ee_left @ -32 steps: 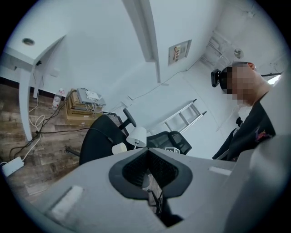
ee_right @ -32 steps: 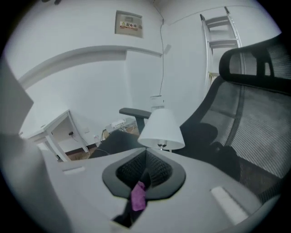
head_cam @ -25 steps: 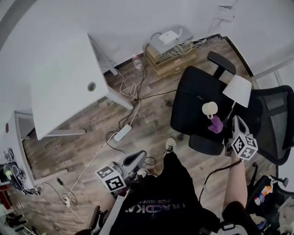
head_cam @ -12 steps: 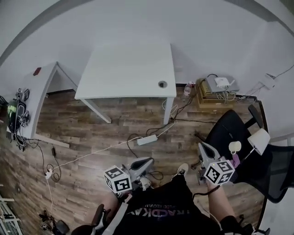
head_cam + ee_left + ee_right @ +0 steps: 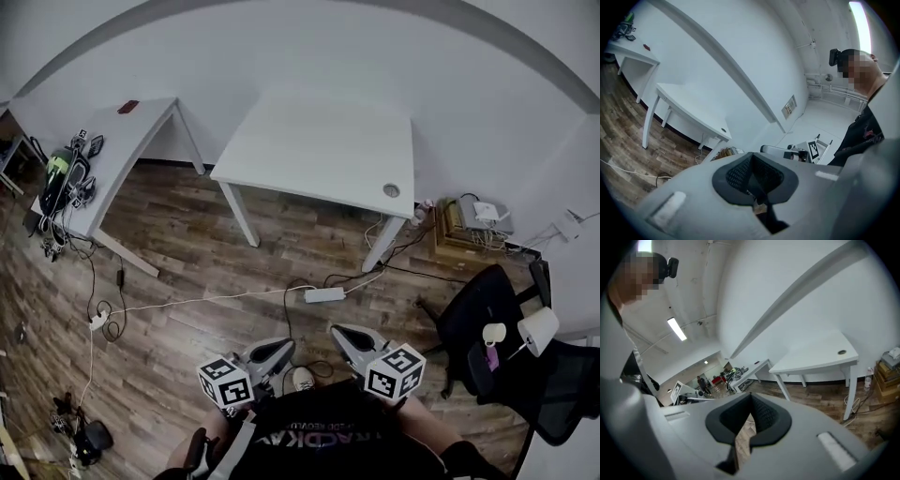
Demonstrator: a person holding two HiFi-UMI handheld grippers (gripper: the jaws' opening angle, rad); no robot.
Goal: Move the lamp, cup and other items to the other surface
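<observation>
A white lamp (image 5: pixel 537 330), a cream cup (image 5: pixel 494 333) and a small purple item (image 5: pixel 491 358) stand on the seat of a black office chair (image 5: pixel 469 314) at the right edge of the head view. An empty white table (image 5: pixel 323 150) stands against the far wall. My left gripper (image 5: pixel 281 345) and right gripper (image 5: pixel 339 332) are held side by side low in front of me, well left of the chair. Both are shut, with nothing between the jaws. The left gripper (image 5: pixel 757 180) and the right gripper (image 5: pixel 750 420) both look toward the white table (image 5: pixel 815 359).
A power strip (image 5: pixel 324 294) and loose cables lie on the wood floor between me and the table. A stack of boxes with a router (image 5: pixel 472 225) sits by the wall at the right. A second white desk (image 5: pixel 117 150) with gear on it stands at the left.
The head view has swung left, from the chair to the white table. My right gripper has come away from the chair's items, empty, and now sits beside the left one.
</observation>
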